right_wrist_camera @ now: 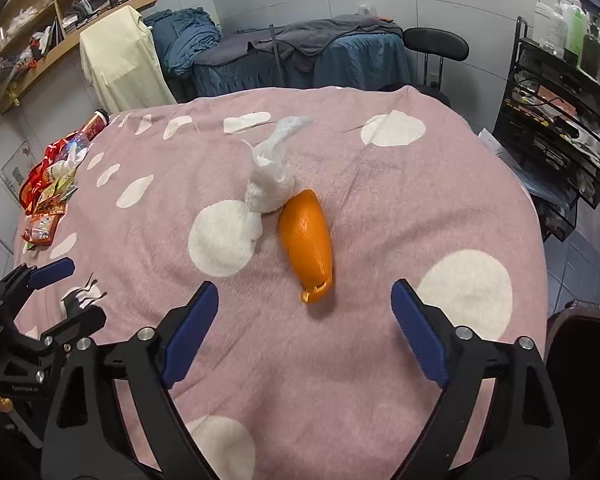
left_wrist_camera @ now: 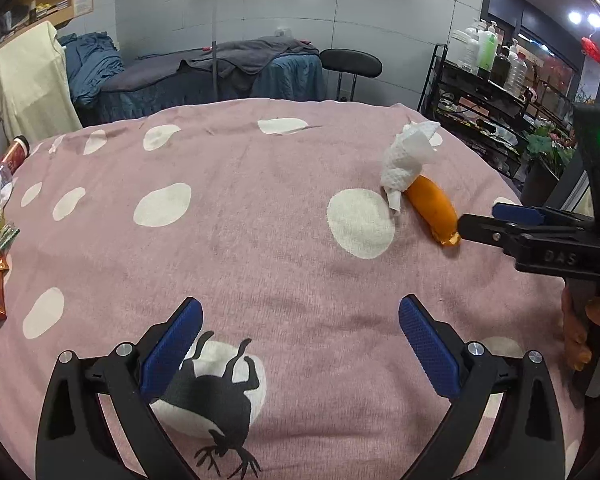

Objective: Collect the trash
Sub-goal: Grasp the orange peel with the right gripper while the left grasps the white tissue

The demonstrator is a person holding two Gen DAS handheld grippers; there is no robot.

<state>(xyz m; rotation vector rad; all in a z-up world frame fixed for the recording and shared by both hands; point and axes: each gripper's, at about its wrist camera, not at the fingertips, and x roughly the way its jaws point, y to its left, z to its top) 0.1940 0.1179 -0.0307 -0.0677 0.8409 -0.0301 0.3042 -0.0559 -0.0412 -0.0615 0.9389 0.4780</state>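
A crumpled white tissue (right_wrist_camera: 270, 184) and an orange, glossy, peel-like piece (right_wrist_camera: 306, 240) lie touching on the pink spotted bed cover (right_wrist_camera: 380, 200). My right gripper (right_wrist_camera: 305, 292) is open low over the cover, and the near tip of the orange piece lies between its fingertips without the pads touching it. In the left wrist view the tissue (left_wrist_camera: 408, 160) and orange piece (left_wrist_camera: 432, 208) are at the right, with the right gripper (left_wrist_camera: 478, 218) reaching their near end. My left gripper (left_wrist_camera: 300, 308) is open over bare cover with nothing between its fingers.
Snack wrappers and a bottle (right_wrist_camera: 52, 192) are piled at the cover's left edge. A black rack with bottles (right_wrist_camera: 560, 120) stands off the right side. Beyond the far edge are a stool (right_wrist_camera: 436, 44) and a blue-draped bed (right_wrist_camera: 300, 52). A person's hand (left_wrist_camera: 576, 332) grips the right handle.
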